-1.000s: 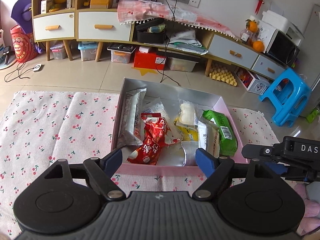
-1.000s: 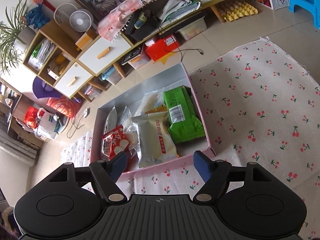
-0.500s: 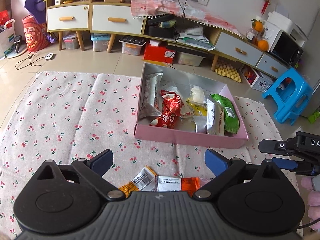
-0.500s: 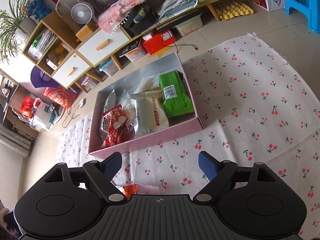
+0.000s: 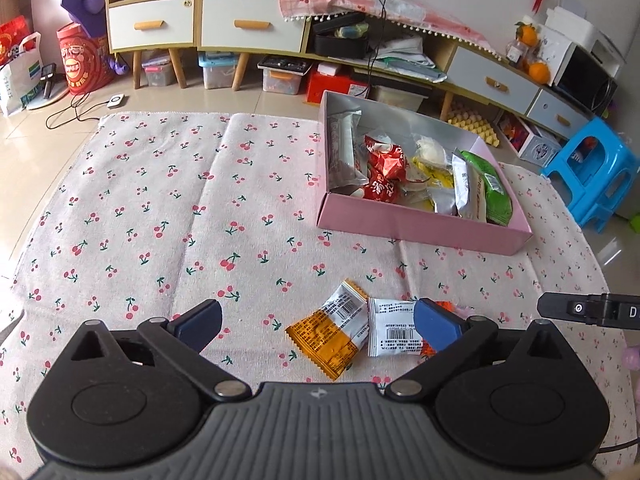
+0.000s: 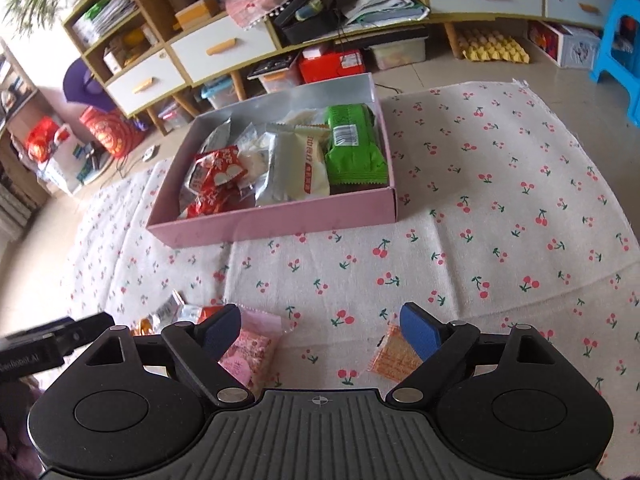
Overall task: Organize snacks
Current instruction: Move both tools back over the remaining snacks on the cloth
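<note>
Both tongs hang over a cherry-print cloth (image 5: pixel 168 208) spread on the floor, and both are opening with nothing pinched between the blue pads. The left tongs (image 5: pixel 318 322) stand wide above two loose snacks: an orange-and-white packet (image 5: pixel 330 338) lying just beside a white packet with a barcode (image 5: pixel 394 332), whose right end is hidden behind the right-hand pad. The right tongs (image 6: pixel 320 328) frame bare cloth; a pink packet (image 6: pixel 250 344) lies partly under the left pad and an orange striped packet (image 6: pixel 390 356) partly under the right one, neither gripped. Farther along the cloth sits the pink box (image 5: pixel 420 228), silver inside, holding the snacks already gathered: a green packet (image 6: pixel 352 144) at its right end, a cream-white packet (image 6: pixel 298 168) next to it, red wrappers (image 6: pixel 214 178) toward the left, and a long silver packet (image 5: pixel 342 148) leaning on the left wall. Low cabinets with white drawers (image 5: pixel 248 24) line the wall behind, and a blue stool (image 5: pixel 592 172) stands off the cloth to the right.
</note>
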